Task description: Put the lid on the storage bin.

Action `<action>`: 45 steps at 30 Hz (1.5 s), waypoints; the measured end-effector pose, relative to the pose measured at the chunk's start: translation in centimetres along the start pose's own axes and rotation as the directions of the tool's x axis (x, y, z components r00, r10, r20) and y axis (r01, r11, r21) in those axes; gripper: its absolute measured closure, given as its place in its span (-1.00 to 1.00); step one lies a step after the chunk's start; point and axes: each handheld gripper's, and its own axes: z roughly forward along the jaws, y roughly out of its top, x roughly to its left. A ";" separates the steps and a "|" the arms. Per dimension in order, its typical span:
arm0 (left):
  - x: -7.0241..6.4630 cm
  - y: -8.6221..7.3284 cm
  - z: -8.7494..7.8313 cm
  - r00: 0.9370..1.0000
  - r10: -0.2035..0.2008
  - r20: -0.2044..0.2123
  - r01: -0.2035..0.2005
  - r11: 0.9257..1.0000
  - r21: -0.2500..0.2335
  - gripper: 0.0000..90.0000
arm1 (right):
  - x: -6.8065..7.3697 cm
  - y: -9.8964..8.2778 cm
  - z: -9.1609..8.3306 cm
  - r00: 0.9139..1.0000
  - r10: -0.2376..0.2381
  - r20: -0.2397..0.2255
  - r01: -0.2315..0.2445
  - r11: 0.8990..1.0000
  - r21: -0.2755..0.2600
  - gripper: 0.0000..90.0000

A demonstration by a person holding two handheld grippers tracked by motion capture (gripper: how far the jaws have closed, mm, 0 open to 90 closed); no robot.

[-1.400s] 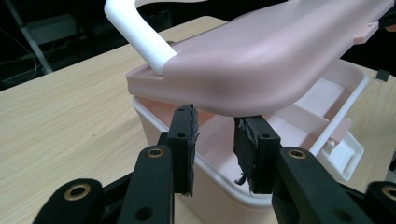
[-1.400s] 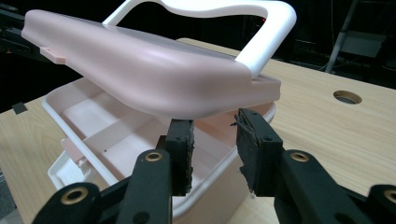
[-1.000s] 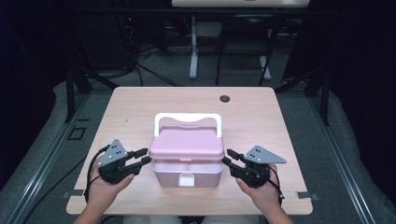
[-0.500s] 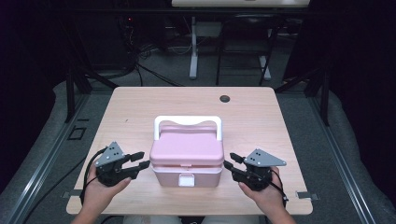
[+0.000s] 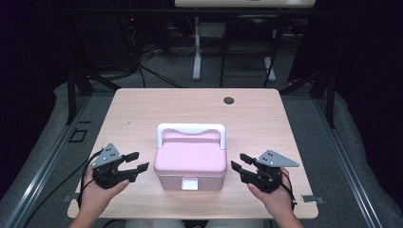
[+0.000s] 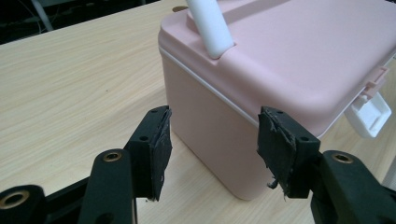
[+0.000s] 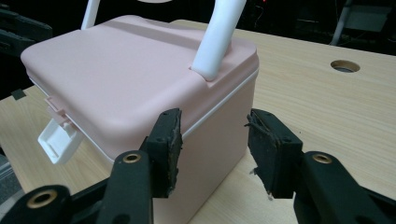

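Observation:
A pink lidded box (image 5: 190, 161) with a white handle (image 5: 191, 128) raised over its lid and a white front latch (image 5: 189, 184) stands near the table's front edge. My left gripper (image 5: 138, 161) sits just left of the box, pointing at its side. In the left gripper view the left gripper (image 6: 212, 144) is open and has just been opening, with the box's corner (image 6: 280, 60) beyond the pads, untouched. My right gripper (image 5: 238, 161) mirrors it at the box's right side. The right gripper (image 7: 212, 140) is also open and just widening, clear of the box (image 7: 126, 74).
The light wooden table (image 5: 142, 109) has a round cable hole (image 5: 229, 100) at the back right. Both of the person's hands rest near the front edge. Dark floor with cables and desk legs lies behind the table.
Both grippers' jaws have spread wider. Their tips, close against the box's sides a second ago, now stand a little off it. The box has not moved.

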 end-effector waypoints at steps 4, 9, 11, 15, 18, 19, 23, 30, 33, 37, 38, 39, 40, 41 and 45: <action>0.6 0.0 0.1 1.000 -0.014 -0.019 0.014 1.000 -0.004 -0.02 | -0.4 0.0 0.3 1.000 0.004 0.016 -0.004 1.000 0.000 0.16; 1.8 0.5 0.2 0.998 -0.031 -0.054 0.030 0.999 -0.009 -0.02 | -1.3 0.8 0.5 0.999 0.035 0.039 -0.035 0.999 0.004 0.11; 2.6 0.7 0.3 0.997 -0.046 -0.066 0.045 0.999 -0.004 -0.02 | -1.8 1.2 0.7 0.998 0.033 0.055 -0.034 0.999 0.007 0.09; 4.2 0.8 0.5 0.992 -0.059 -0.111 0.060 0.998 0.005 -0.02 | -2.9 1.6 1.2 0.994 0.061 0.086 -0.063 0.998 0.022 0.07; 5.4 0.3 0.5 0.987 -0.091 -0.136 0.092 0.996 0.003 -0.02 | -3.8 1.5 1.5 0.990 0.081 0.114 -0.085 0.996 0.030 0.05; 5.8 0.0 0.5 0.985 -0.102 -0.142 0.103 0.995 0.003 -0.01 | -4.2 1.4 1.7 0.988 0.086 0.125 -0.091 0.995 0.033 0.05; 6.3 -0.9 0.7 0.978 -0.115 -0.174 0.118 0.993 0.010 0.00 | -5.3 0.5 2.0 0.981 0.113 0.157 -0.121 0.992 0.042 0.04; 6.2 -2.7 2.0 0.978 -0.112 -0.175 0.123 0.991 0.052 0.00 | -6.4 -1.9 2.7 0.971 0.104 0.216 -0.121 0.990 0.067 0.04; 6.0 -3.6 2.6 0.979 -0.100 -0.177 0.116 0.990 0.084 0.00 | -6.6 -2.7 3.1 0.969 0.102 0.227 -0.121 0.990 0.075 0.04; 6.2 -5.0 3.7 0.980 -0.086 -0.180 0.112 0.984 0.139 0.00 | -7.0 -3.4 3.2 0.965 0.096 0.245 -0.117 0.991 0.072 0.04; 6.2 -5.3 4.0 0.980 -0.089 -0.176 0.117 0.981 0.154 0.01 | -7.1 -3.6 3.3 0.964 0.096 0.248 -0.117 0.990 0.075 0.04; 6.3 -5.7 4.4 0.981 -0.088 -0.171 0.118 0.978 0.172 0.03 | -7.2 -3.8 3.3 0.963 0.092 0.252 -0.115 0.990 0.078 0.04; 6.3 -5.8 4.6 0.982 -0.090 -0.168 0.121 0.976 0.182 0.04 | -7.3 -4.0 3.4 0.963 0.093 0.253 -0.118 0.989 0.086 0.04; 6.4 -6.0 4.8 0.982 -0.083 -0.167 0.116 0.974 0.194 0.04 | -7.3 -4.1 3.5 0.963 0.088 0.254 -0.113 0.990 0.088 0.04; 6.5 -6.3 4.9 0.981 -0.099 -0.165 0.131 0.972 0.197 0.05 | -7.5 -4.5 4.0 0.965 0.094 0.245 -0.124 0.986 0.112 0.04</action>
